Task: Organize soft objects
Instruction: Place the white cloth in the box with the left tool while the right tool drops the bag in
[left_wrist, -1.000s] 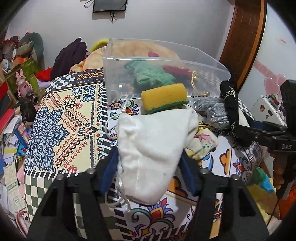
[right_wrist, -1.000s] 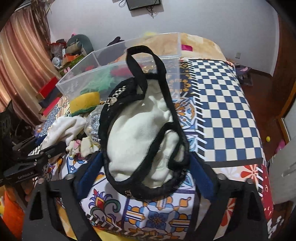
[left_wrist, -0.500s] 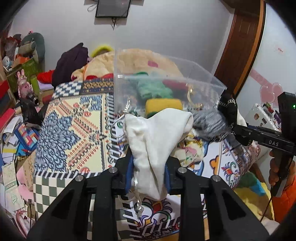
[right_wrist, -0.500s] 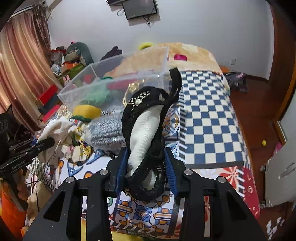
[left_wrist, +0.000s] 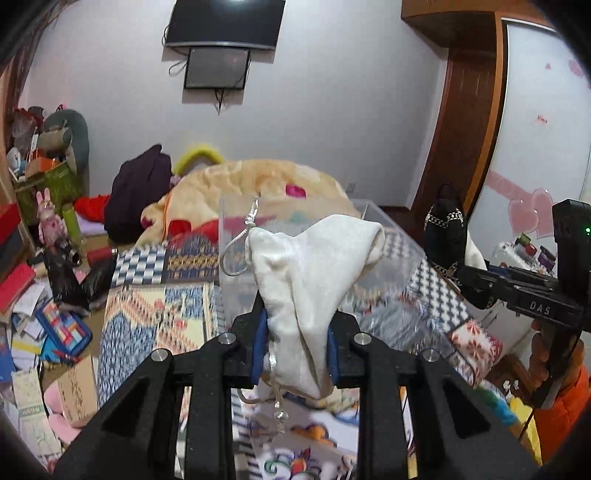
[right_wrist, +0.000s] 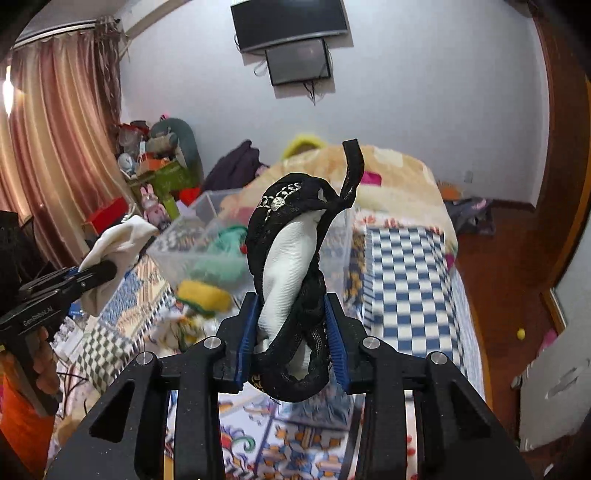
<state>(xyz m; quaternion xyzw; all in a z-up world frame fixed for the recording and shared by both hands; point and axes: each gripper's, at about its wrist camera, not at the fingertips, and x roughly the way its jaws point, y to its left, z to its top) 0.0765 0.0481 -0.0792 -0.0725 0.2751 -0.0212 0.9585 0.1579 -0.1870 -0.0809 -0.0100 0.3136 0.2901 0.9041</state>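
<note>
Left wrist: left gripper (left_wrist: 297, 354) clamps white pouch (left_wrist: 314, 280); right gripper (right_wrist: 291, 343) clamps black-trimmed bag (right_wrist: 291, 266).

The white drawstring pouch (left_wrist: 314, 280) is soft matt cloth with a shiny silver cord, the black-trimmed bag (right_wrist: 291, 266) woven matt fabric, the bin (right_wrist: 221, 240) clear glossy plastic, the bedspread (right_wrist: 402, 266) printed cloth.

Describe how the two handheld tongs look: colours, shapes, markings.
Both tongs are matte black with angular, triangular cut-outs, silver screw heads and blue pads inside the fingers. The left tongs read "GenRobot.AI" on the side in the right wrist view; the right tongs read "DAS" in the left wrist view, below a black box with a green light. An orange sleeve shows by each hand.
</note>
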